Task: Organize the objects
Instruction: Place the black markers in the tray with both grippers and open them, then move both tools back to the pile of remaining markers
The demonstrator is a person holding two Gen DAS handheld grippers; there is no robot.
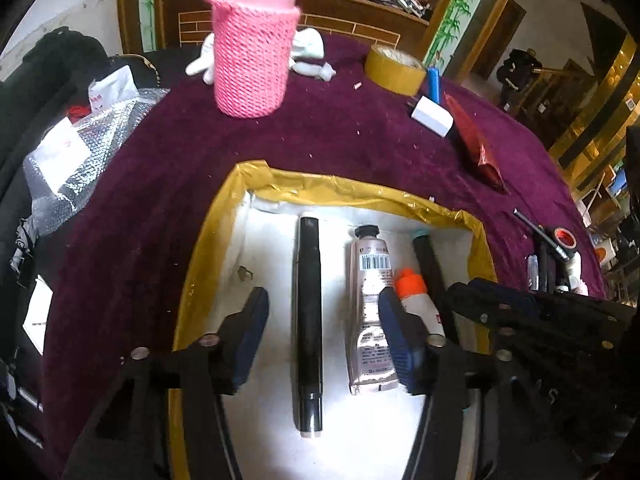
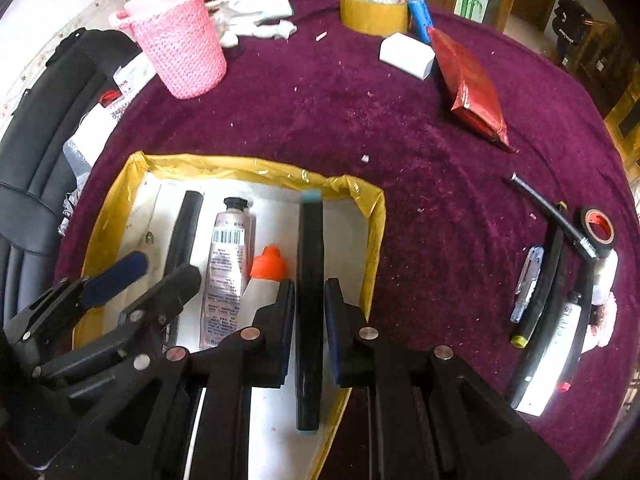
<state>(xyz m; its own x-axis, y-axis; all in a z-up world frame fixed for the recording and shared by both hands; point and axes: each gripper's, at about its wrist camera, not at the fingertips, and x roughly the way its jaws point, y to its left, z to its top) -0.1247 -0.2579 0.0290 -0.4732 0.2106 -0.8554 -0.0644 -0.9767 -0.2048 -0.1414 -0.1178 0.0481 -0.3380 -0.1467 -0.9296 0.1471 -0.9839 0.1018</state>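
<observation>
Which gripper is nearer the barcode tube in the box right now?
Left. The left gripper hangs open over the box, one finger overlapping the tube. The right gripper is shut on a teal-tipped black marker, with the orange-capped bottle between it and the tube.

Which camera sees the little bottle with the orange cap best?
The right wrist view: the small white bottle with the orange cap shows cap and body. In the left wrist view it is partly hidden behind a gripper finger.

Black pens [image 1: 309,320], tube [image 1: 370,308] in box [image 1: 344,188]
</observation>
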